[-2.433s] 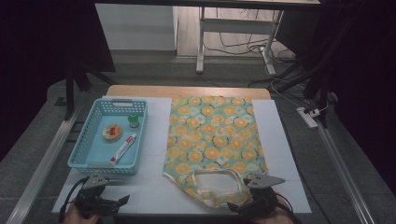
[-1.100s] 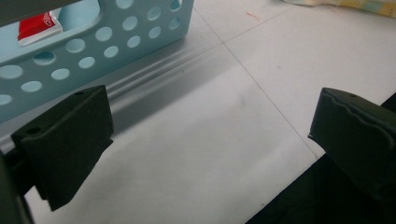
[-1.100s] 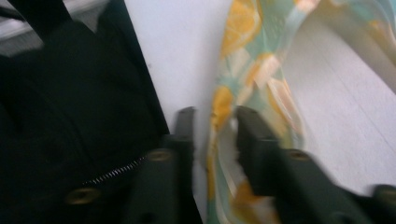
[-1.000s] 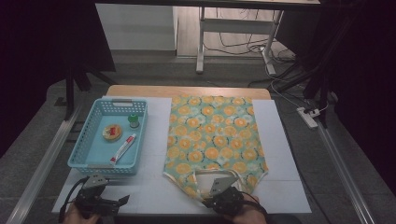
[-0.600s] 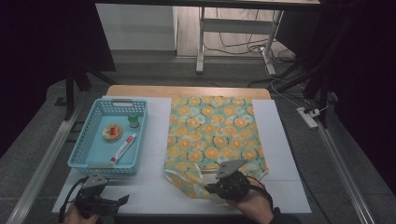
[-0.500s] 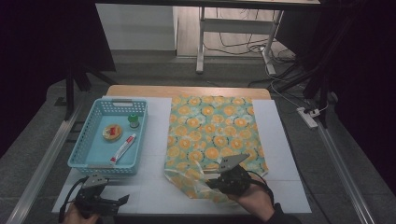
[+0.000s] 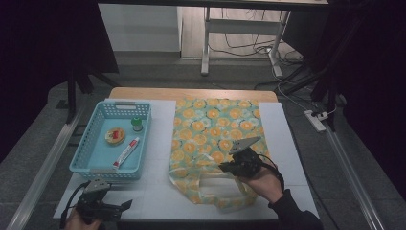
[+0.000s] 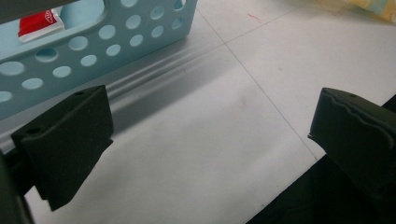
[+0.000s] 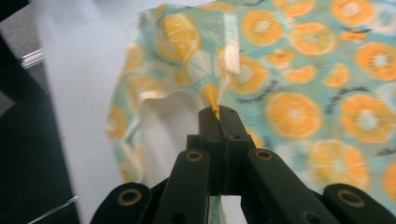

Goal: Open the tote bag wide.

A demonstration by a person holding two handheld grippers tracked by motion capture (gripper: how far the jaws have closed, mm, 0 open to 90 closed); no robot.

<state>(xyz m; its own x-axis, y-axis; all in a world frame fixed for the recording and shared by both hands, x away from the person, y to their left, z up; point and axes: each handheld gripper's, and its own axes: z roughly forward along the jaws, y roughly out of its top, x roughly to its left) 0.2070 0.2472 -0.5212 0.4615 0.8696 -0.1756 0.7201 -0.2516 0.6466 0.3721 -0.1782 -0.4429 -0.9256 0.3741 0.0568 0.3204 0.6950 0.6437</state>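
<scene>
- Bag (image 7: 215, 139), orange-slice print: lies flat along the surface's right half, mouth and handle toward the near edge; top layer by the handle pinched up.
- Right gripper (image 7: 226, 167): clenched on that fold (image 9: 215, 100); opening judged just begun.
- Left gripper (image 7: 125, 205): released, idle at near-left corner.
- Basket (image 7: 84, 160), left side: tube (image 7: 127, 152) and small items inside, judged not yet bagged.

I see a teal bag (image 7: 215, 129) patterned with orange citrus slices, a pale blue perforated basket (image 7: 98, 165) holding a red-and-white tube (image 7: 126, 152) and a green-capped bottle (image 7: 137, 124), a white tabletop (image 7: 158, 196), and my black tools.
</scene>
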